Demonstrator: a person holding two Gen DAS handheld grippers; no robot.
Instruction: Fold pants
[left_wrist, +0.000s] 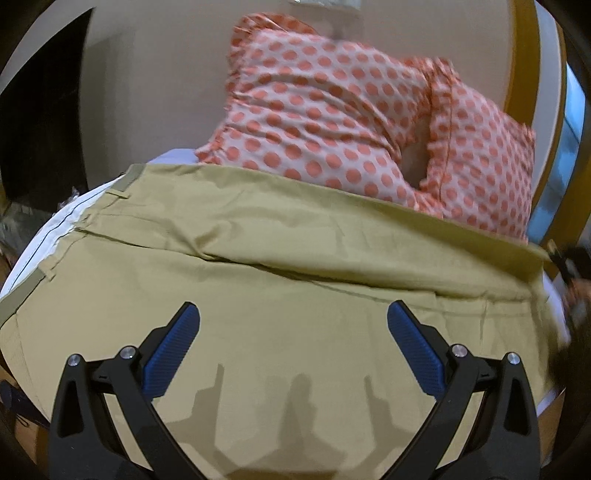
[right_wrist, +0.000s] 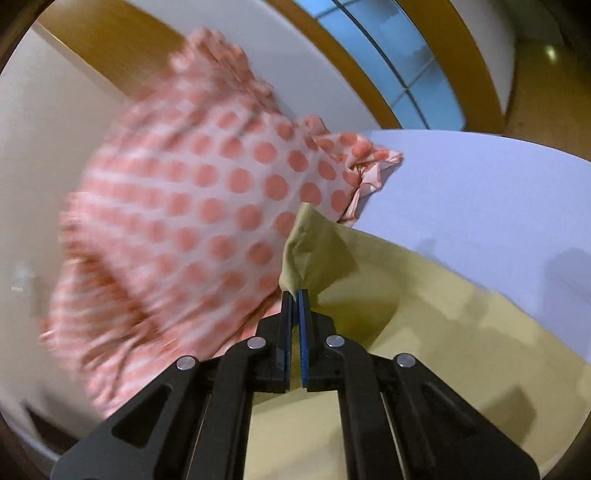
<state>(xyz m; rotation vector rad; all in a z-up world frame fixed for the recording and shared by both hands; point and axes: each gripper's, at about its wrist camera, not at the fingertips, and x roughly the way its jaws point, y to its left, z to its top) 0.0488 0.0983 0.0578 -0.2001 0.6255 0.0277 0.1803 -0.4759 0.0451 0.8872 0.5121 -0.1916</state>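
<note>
Khaki pants (left_wrist: 280, 295) lie spread on a pale lavender bed surface (right_wrist: 480, 184), waistband at the left, one layer folded over along the far side. My left gripper (left_wrist: 293, 317) is open and empty, hovering just above the pants with its blue pads (left_wrist: 173, 350) wide apart. My right gripper (right_wrist: 294, 295) is shut on a corner of the khaki pants (right_wrist: 314, 251) and lifts it off the bed. The right gripper shows only as a dark blur at the far right edge of the left wrist view.
Polka-dot orange and white pillows (left_wrist: 351, 122) lie right behind the pants, also in the right wrist view (right_wrist: 192, 206). A beige wall, a wooden frame (right_wrist: 369, 74) and a blue window (right_wrist: 413, 62) are beyond. Bare bed surface lies to the right.
</note>
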